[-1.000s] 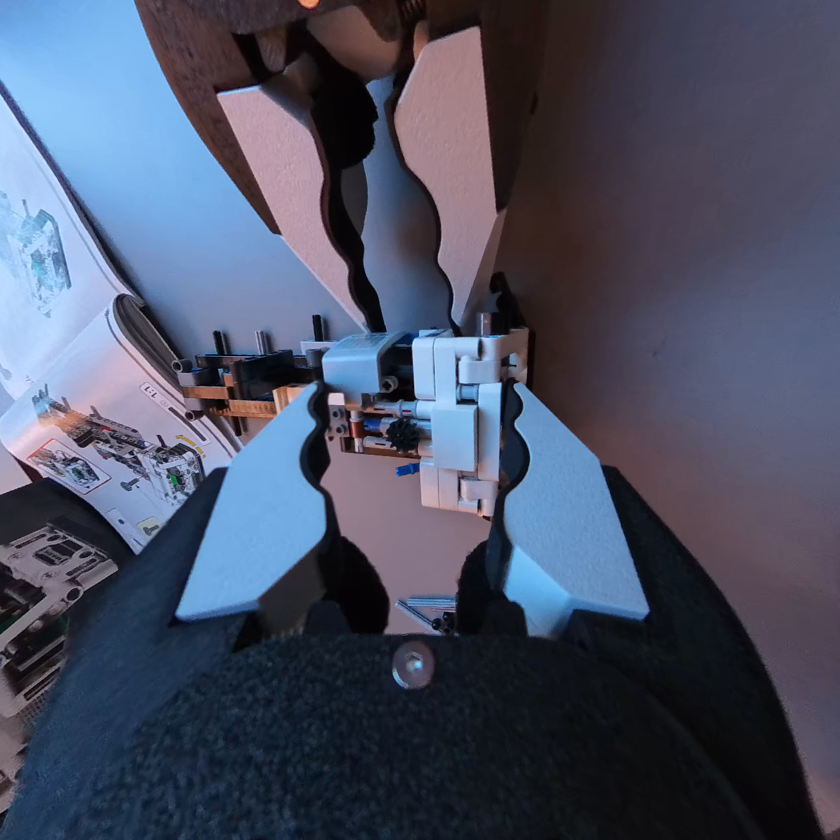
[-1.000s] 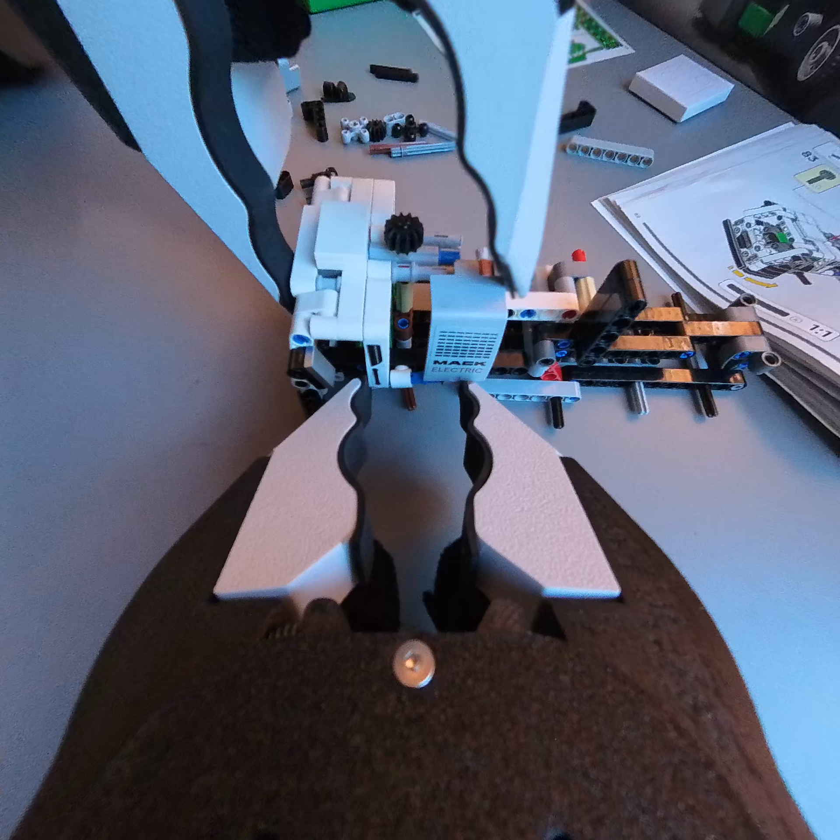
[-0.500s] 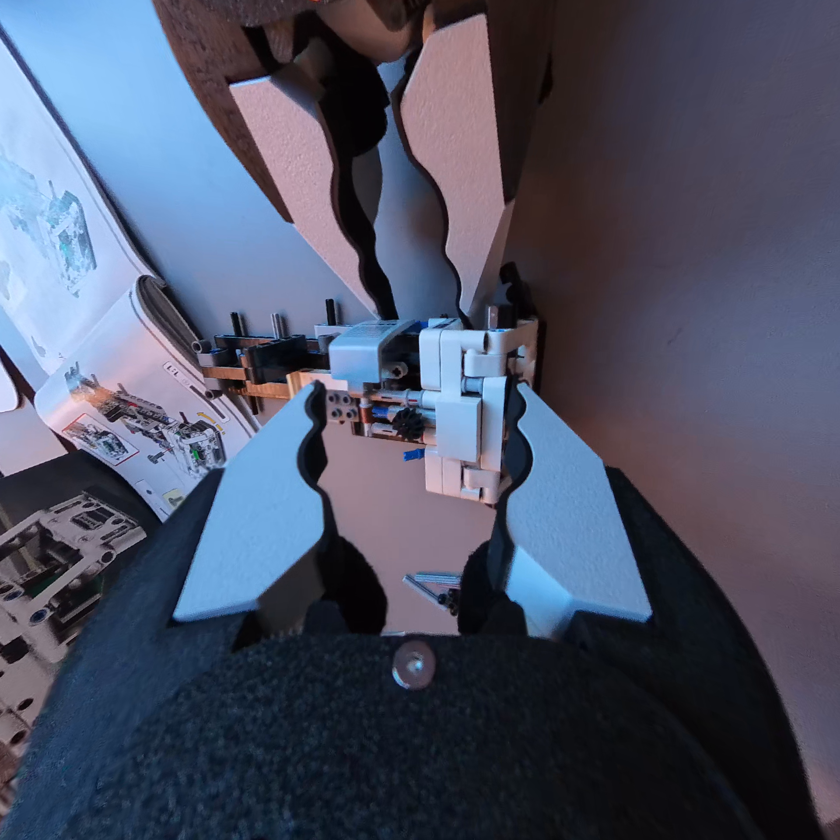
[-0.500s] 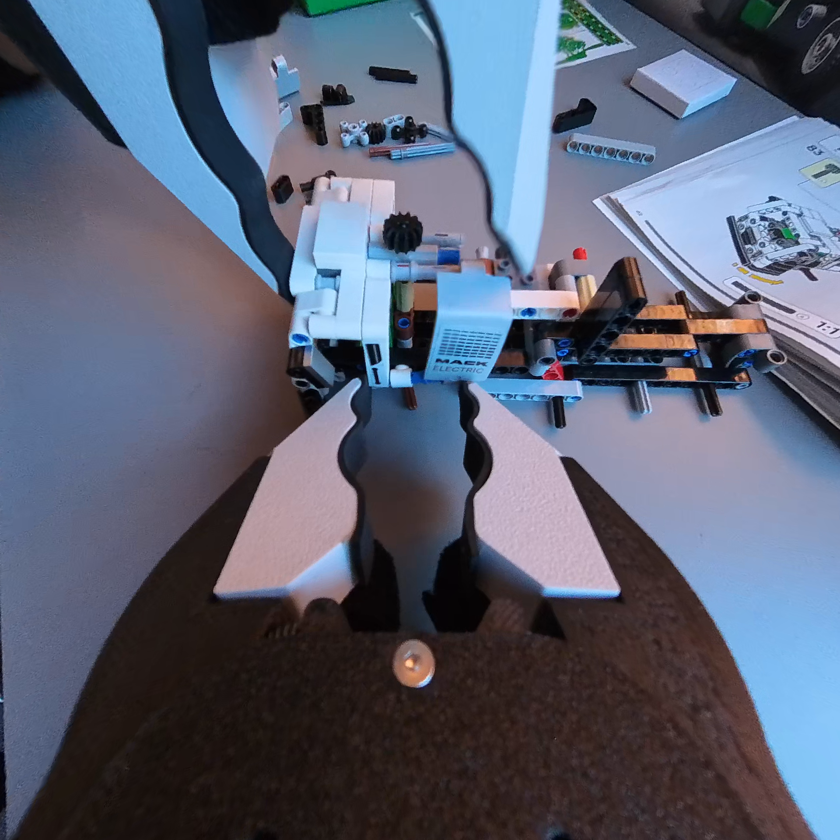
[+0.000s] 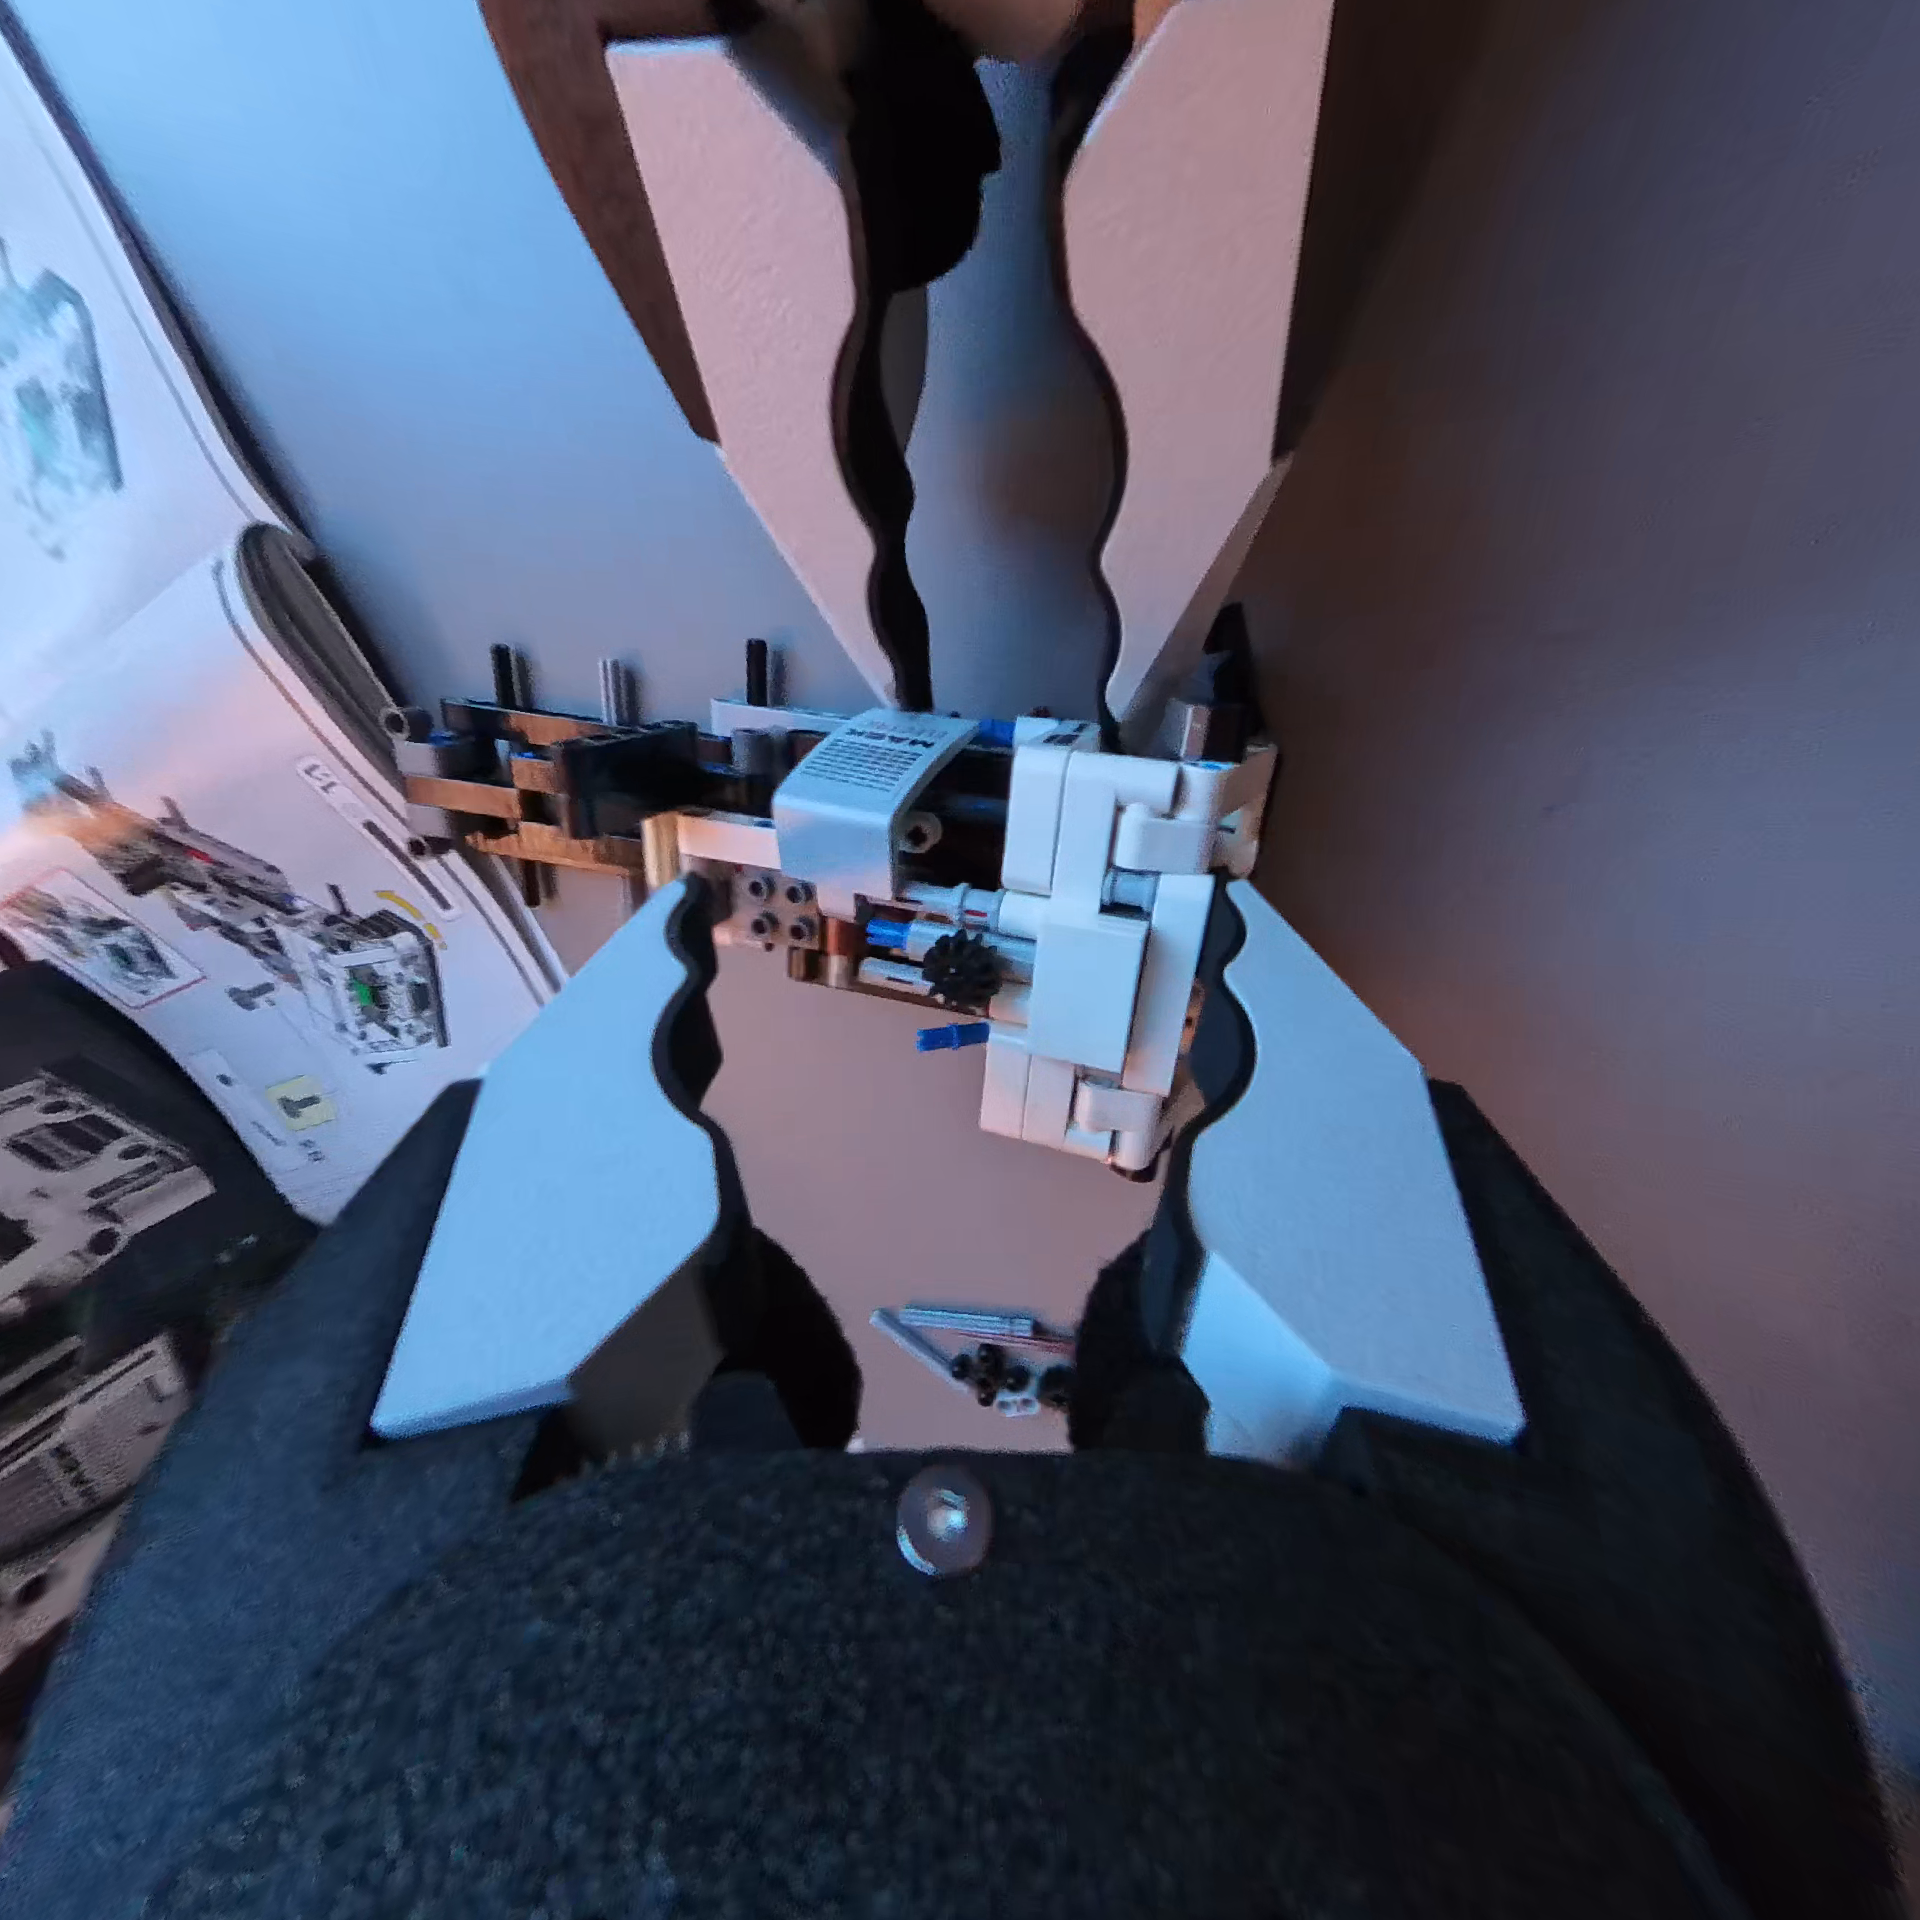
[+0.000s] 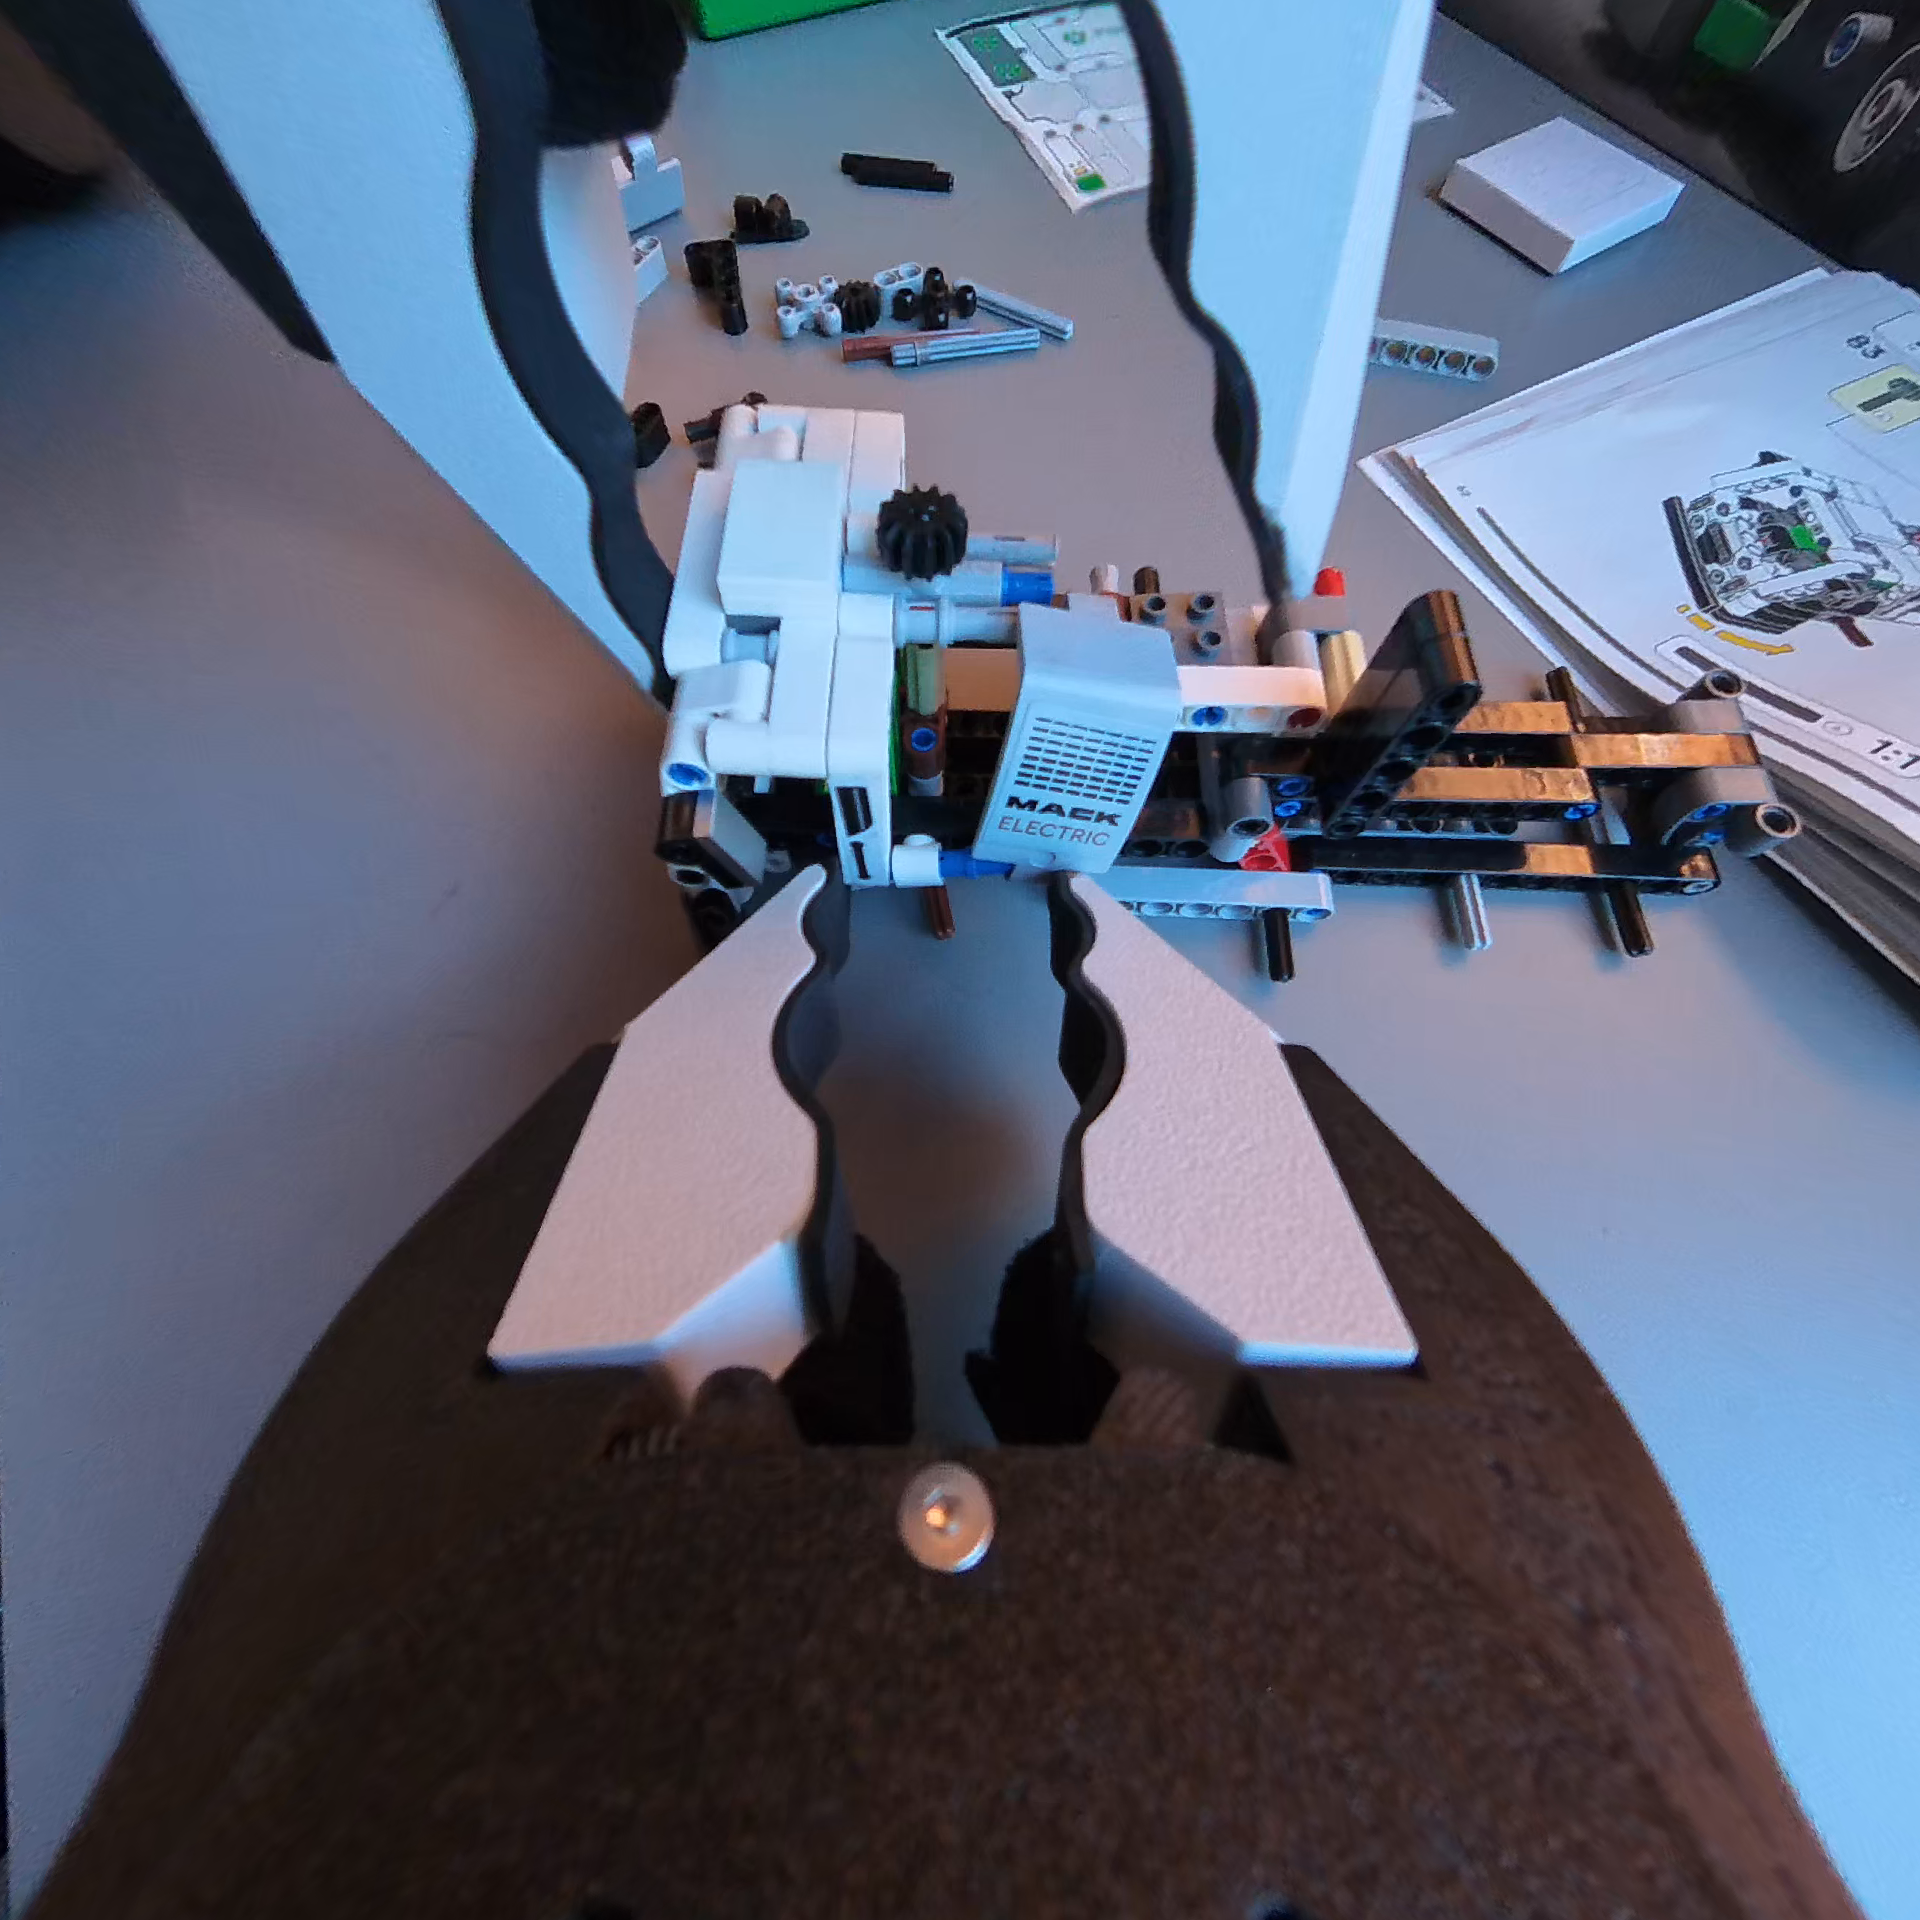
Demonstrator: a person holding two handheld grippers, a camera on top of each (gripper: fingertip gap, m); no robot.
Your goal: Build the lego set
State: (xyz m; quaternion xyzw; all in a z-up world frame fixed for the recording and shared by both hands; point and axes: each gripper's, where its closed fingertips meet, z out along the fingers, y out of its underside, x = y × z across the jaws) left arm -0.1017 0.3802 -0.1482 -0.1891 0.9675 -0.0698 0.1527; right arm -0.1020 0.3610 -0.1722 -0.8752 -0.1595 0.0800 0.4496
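Observation:
The half-built truck model (image 6: pixel 1039 727) lies on the grey table, with a white cab (image 6: pixel 790 623) at the left, a grey grille panel (image 6: pixel 1081 758) and a black and tan chassis (image 6: pixel 1507 790) to the right. It also shows in the left wrist view (image 5: pixel 1039 894). My left gripper (image 5: pixel 956 904) is open and straddles the cab end: one finger (image 6: pixel 582 468) is against the cab, the other (image 6: pixel 1299 416) has its tip at a grey pin. My right gripper (image 6: pixel 935 883) is partly open and empty, its tips at the model's near edge.
An open instruction booklet (image 6: pixel 1714 582) lies right of the chassis. Loose small parts (image 6: pixel 894 312) sit behind the model, with a grey beam (image 6: pixel 1434 353), a white box (image 6: pixel 1558 197) and a sticker sheet (image 6: pixel 1049 114) farther back. One gripper's finger ends stand about 4 centimetres off the other's.
My left gripper's jaws have spread a little, and its far finger has shifted from the grille panel toward the grey pin. The right gripper and the model have hardly moved.

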